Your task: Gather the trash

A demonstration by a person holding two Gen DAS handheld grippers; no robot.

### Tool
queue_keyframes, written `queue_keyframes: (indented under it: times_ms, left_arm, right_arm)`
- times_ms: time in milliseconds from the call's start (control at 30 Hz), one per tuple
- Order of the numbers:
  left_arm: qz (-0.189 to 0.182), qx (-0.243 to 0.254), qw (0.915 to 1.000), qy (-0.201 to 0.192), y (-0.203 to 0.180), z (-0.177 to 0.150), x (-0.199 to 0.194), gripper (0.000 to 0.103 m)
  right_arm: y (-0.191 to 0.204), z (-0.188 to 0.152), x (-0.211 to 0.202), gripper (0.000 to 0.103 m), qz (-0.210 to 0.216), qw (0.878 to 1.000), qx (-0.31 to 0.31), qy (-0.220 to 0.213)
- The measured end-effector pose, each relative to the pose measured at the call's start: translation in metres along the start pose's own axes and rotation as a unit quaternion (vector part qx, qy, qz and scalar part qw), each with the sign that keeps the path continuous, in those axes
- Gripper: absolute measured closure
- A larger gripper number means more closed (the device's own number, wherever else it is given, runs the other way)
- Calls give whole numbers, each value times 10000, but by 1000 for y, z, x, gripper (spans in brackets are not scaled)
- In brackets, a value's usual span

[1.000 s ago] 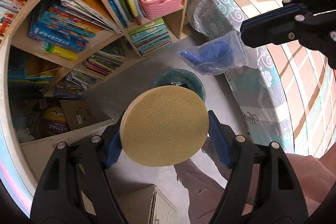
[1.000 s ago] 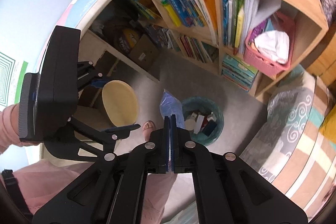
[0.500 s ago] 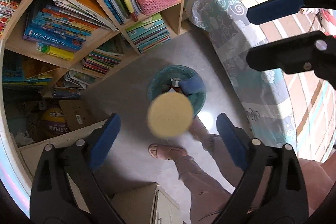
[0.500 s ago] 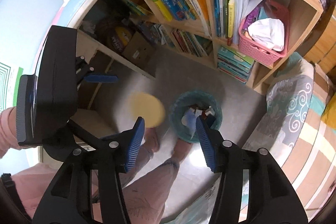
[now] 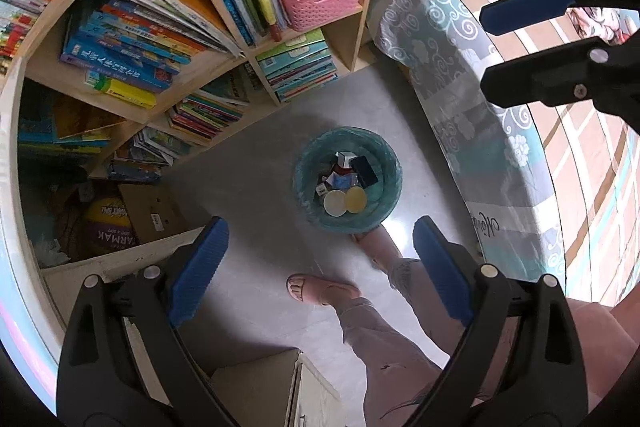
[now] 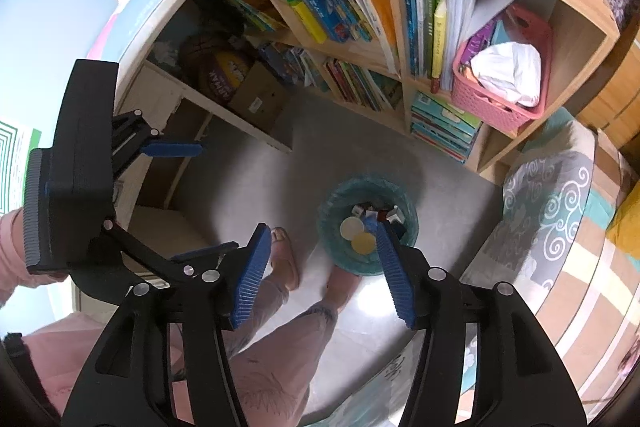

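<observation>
Both tools hang high above the floor with nothing in them: the left tool (image 5: 320,269) stands wide apart, and the right tool (image 6: 322,273) is spread wide too. Below them the teal trash bin (image 5: 347,183) sits on the grey floor (image 5: 248,195), holding the yellow sponge disc (image 5: 356,199) beside a pale round lid and small cartons. A bookshelf (image 5: 192,39) stands near the bin, a patterned bed (image 5: 472,75) on its other side. The person's sandalled feet (image 5: 320,289) stand just beside the bin.
</observation>
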State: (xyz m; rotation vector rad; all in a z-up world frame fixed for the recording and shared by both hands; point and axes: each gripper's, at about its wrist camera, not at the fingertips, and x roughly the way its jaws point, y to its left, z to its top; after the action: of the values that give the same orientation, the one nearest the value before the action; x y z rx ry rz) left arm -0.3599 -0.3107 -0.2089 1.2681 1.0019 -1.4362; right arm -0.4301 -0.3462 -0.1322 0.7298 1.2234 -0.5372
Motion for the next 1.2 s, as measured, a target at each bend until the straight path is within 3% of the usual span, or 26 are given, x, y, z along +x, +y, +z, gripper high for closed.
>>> queue_keyframes:
  times_ms: [667,800,900,933,1200]
  left_arm:
    - [259,-636,9970,-370,60,-23,-38,12]
    - [296,-782,9956,-425,70,-28,-45,8]
    - [387,-933,9938,-473,80,-36,-52,7]
    - [400,-976,9933,-480,83,-38,-54,7]
    - [521,-1637,9825,-727,118,-65,-81,7]
  right_arm:
    - [39,50,0,44,12,9985,-539,-115]
    - [50,60,1,36,-23,9978,-648,-151]
    - [57,68,0,17,-79,9974,-673,-225]
    - [59,71,-1,15,-109,9974,-665,-270]
    - [96,103,-4,13,-114,9953,-882,-392]
